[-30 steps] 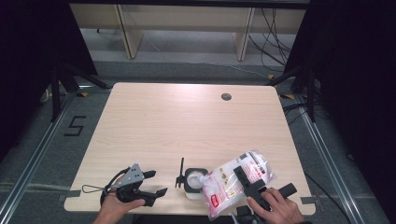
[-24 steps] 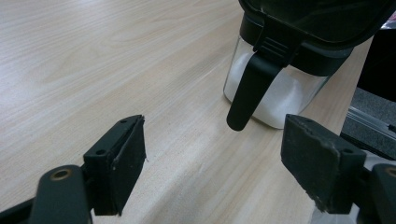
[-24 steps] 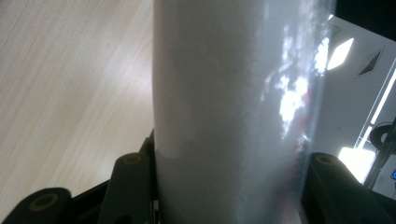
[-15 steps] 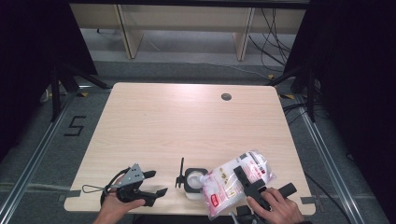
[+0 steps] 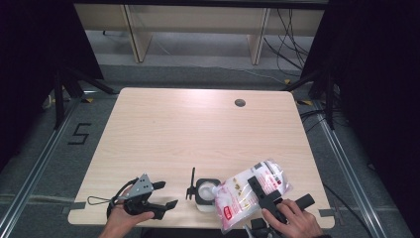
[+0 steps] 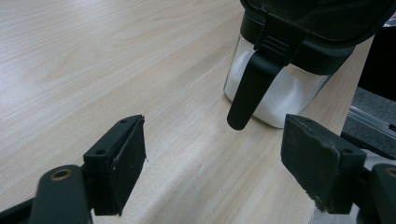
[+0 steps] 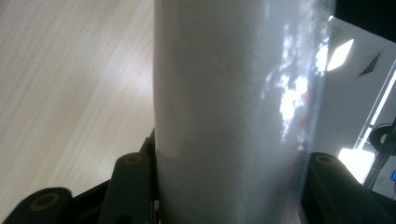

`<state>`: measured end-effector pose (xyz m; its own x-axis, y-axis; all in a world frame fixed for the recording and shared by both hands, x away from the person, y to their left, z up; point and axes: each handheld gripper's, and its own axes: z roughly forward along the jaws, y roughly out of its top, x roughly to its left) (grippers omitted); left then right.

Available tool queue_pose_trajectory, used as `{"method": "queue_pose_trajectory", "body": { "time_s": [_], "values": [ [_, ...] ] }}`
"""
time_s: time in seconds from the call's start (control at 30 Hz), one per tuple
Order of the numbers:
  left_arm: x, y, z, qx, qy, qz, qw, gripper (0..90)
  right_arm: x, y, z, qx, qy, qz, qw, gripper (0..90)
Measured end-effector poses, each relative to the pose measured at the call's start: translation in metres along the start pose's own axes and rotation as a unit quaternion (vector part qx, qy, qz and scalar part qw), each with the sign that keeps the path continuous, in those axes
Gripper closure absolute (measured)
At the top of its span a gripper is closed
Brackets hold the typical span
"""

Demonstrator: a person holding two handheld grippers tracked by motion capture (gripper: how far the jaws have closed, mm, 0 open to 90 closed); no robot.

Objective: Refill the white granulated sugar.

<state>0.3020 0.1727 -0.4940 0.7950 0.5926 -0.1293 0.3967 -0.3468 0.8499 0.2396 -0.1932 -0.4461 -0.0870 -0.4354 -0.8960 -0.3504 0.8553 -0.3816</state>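
Note:
A clear plastic bag of white powder (image 5: 250, 191) with red print lies tilted, its open corner over the mouth of a small clear container (image 5: 206, 193) near the table's front edge. My right gripper (image 5: 265, 198) is shut on the bag (image 7: 229, 112), one jaw on each side of it. The container (image 6: 280, 88) holds white powder, and its black lid (image 5: 191, 182) stands flipped open to the left, with a black latch (image 6: 250, 88) hanging down. My left gripper (image 5: 166, 194) rests open on the table left of the container, nothing between its pads (image 6: 128, 163).
The light wooden table (image 5: 198, 134) has a round cable hole (image 5: 240, 102) at the back right. Black stands and cables sit on the floor around it, and wooden shelving stands behind.

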Motion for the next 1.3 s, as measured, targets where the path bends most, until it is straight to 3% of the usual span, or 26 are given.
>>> {"method": "queue_pose_trajectory", "body": {
  "time_s": [0.03,0.07,0.1,0.2,0.23,0.27,0.4,0.43,0.5,0.73,0.77,0.9,0.93,1.0,1.1,1.23,1.3],
  "values": [
    [-0.0006,-0.0002,0.0002,0.000,-0.001,-0.005,1.0000,21.7,0.0000,0.0003,-0.0003,0.000,-0.001,-0.001,1.0000,54.5],
    [-0.0005,-0.0005,0.0005,-0.001,0.002,-0.006,1.0000,21.7,-0.0031,-0.0008,0.0006,-0.006,-0.004,-0.026,0.9996,54.5],
    [-0.0001,-0.0003,0.0005,-0.001,0.001,-0.001,1.0000,21.6,-0.0004,0.0003,-0.0004,0.000,-0.001,-0.002,1.0000,54.5],
    [-0.0002,-0.0002,0.0004,-0.002,0.001,-0.002,1.0000,21.7,-0.0003,0.0003,-0.0004,0.001,-0.001,-0.001,1.0000,54.5],
    [0.0005,-0.0001,0.0004,-0.003,-0.001,0.003,1.0000,21.6,-0.0030,-0.0007,0.0004,-0.006,-0.003,-0.024,0.9997,54.5],
    [0.0005,-0.0001,0.0003,-0.002,-0.001,0.003,1.0000,21.7,-0.0002,0.0002,-0.0005,0.000,-0.001,0.000,1.0000,54.5],
    [0.0005,0.0002,-0.0001,0.000,-0.002,0.004,1.0000,21.7,-0.0011,0.0003,-0.0008,-0.002,0.001,-0.007,1.0000,54.5],
    [0.0005,0.0002,0.0000,0.000,-0.002,0.004,1.0000,21.7,-0.0033,-0.0002,-0.0007,-0.005,-0.002,-0.022,0.9997,54.5],
    [0.0002,-0.0002,0.0003,-0.002,0.000,0.000,1.0000,21.7,-0.0043,0.0002,-0.0008,-0.003,-0.002,-0.025,0.9997,54.5],
    [0.0005,0.0002,-0.0001,0.001,-0.002,0.004,1.0000,21.7,-0.0041,0.0003,-0.0009,-0.003,-0.002,-0.027,0.9996,54.6],
    [-0.0007,-0.0005,0.0005,-0.002,0.001,-0.006,1.0000,21.7,-0.0043,0.0002,-0.0012,-0.003,-0.002,-0.026,0.9996,54.6],
    [-0.0002,-0.0001,0.0002,-0.001,0.000,-0.001,1.0000,21.7,-0.0042,0.0007,-0.0012,-0.004,-0.001,-0.027,0.9996,54.6],
    [-0.0010,-0.0007,0.0007,-0.003,0.000,-0.009,1.0000,21.7,-0.0042,0.0006,-0.0014,-0.004,-0.003,-0.026,0.9996,54.6],
    [0.0004,-0.0001,0.0004,-0.002,-0.001,0.003,1.0000,21.7,-0.0046,0.0005,-0.0014,-0.004,-0.002,-0.028,0.9996,54.6],
    [-0.0012,-0.0007,0.0008,-0.003,0.000,-0.010,0.9999,21.7,-0.0032,0.0007,-0.0026,0.002,-0.003,-0.019,0.9998,54.6],
    [0.0004,0.0002,-0.0001,0.001,-0.002,0.003,1.0000,21.7,-0.0032,0.0008,-0.0025,0.003,-0.002,-0.021,0.9998,54.6],
    [-0.0008,-0.0006,0.0006,-0.001,0.002,-0.008,1.0000,21.7,-0.0034,0.0010,-0.0027,0.002,-0.003,-0.021,0.9998,54.7]
  ]
}}
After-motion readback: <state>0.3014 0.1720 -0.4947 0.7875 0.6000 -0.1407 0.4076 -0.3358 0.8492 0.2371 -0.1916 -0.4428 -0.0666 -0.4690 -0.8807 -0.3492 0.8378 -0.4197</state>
